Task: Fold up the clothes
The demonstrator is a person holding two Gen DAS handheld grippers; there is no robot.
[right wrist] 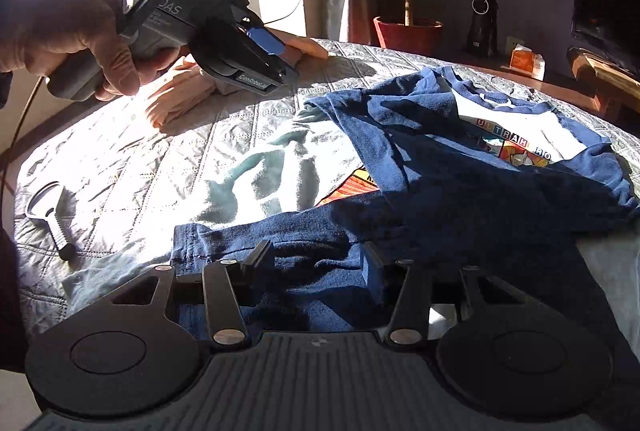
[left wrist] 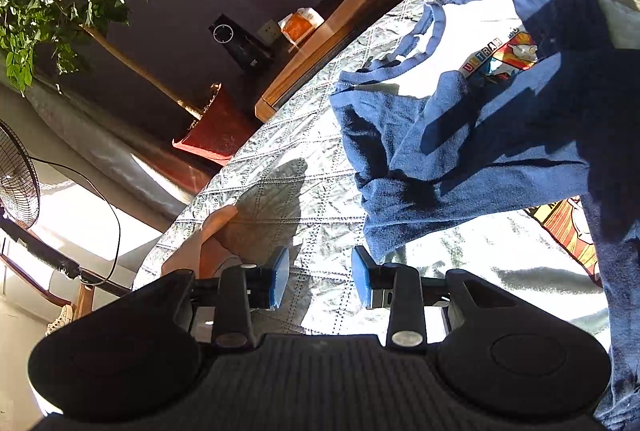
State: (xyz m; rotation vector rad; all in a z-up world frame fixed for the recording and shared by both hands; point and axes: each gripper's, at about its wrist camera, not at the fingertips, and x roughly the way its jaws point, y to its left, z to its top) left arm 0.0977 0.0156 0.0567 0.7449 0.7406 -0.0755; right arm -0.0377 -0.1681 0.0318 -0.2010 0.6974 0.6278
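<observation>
A dark blue shirt point(left wrist: 460, 135) with a white front and a colourful print lies crumpled on the quilted bed point(left wrist: 280, 167). My left gripper point(left wrist: 320, 279) hovers open over bare quilt just left of the shirt's hem, with nothing between its blue pads point(left wrist: 280, 277). In the right wrist view a hand holds this left gripper point(right wrist: 280, 55) above a folded peach garment point(right wrist: 180, 99). My right gripper point(right wrist: 316, 263) is open, low over the near blue fabric of the shirt point(right wrist: 460, 171). Cloth lies under and between its fingers, and the pads do not press on it.
A pale mint garment point(right wrist: 280, 167) with an orange print lies under the blue shirt. A black handled tool point(right wrist: 50, 219) rests near the bed's left edge. Beyond the bed stand a red plant pot point(right wrist: 408, 31), a dark speaker point(right wrist: 482, 23), a fan point(left wrist: 16, 175) and wooden furniture point(right wrist: 600, 71).
</observation>
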